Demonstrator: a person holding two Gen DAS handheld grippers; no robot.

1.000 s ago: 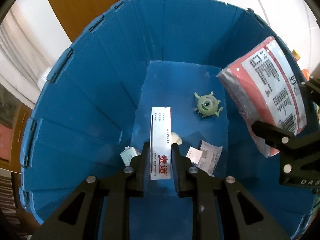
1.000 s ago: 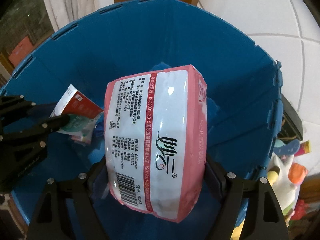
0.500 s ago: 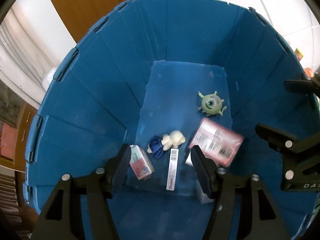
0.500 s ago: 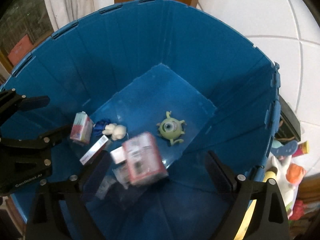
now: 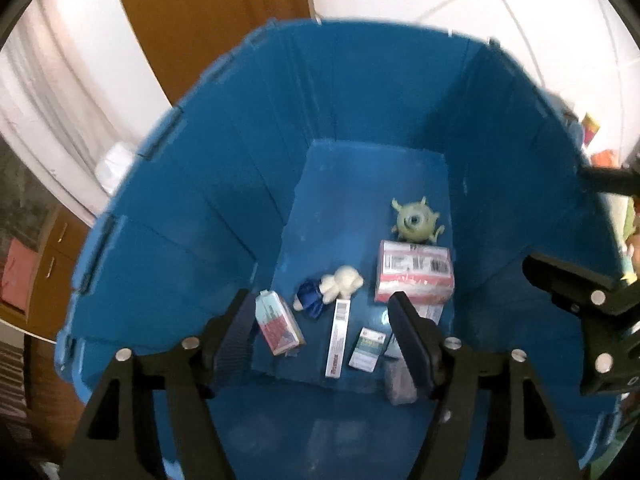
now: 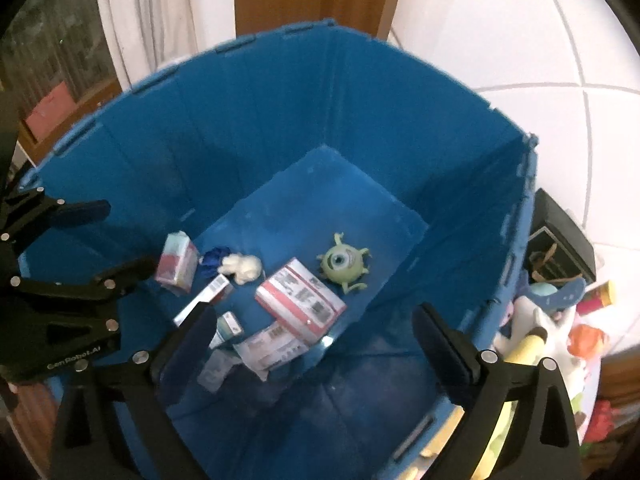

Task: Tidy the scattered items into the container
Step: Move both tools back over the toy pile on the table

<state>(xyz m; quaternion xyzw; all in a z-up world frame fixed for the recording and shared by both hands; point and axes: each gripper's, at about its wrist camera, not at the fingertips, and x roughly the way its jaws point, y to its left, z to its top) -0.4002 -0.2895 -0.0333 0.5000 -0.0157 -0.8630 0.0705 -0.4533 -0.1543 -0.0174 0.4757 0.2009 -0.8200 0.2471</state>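
Both the left gripper [image 5: 320, 320] and right gripper [image 6: 316, 332] hang wide and empty over the blue bin [image 6: 280, 92], so a careless swing could knock its rim.

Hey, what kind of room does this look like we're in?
Probably a home, maybe a child's play area: white floor tiles, a curtain, and plush toys piled beside the blue bin.
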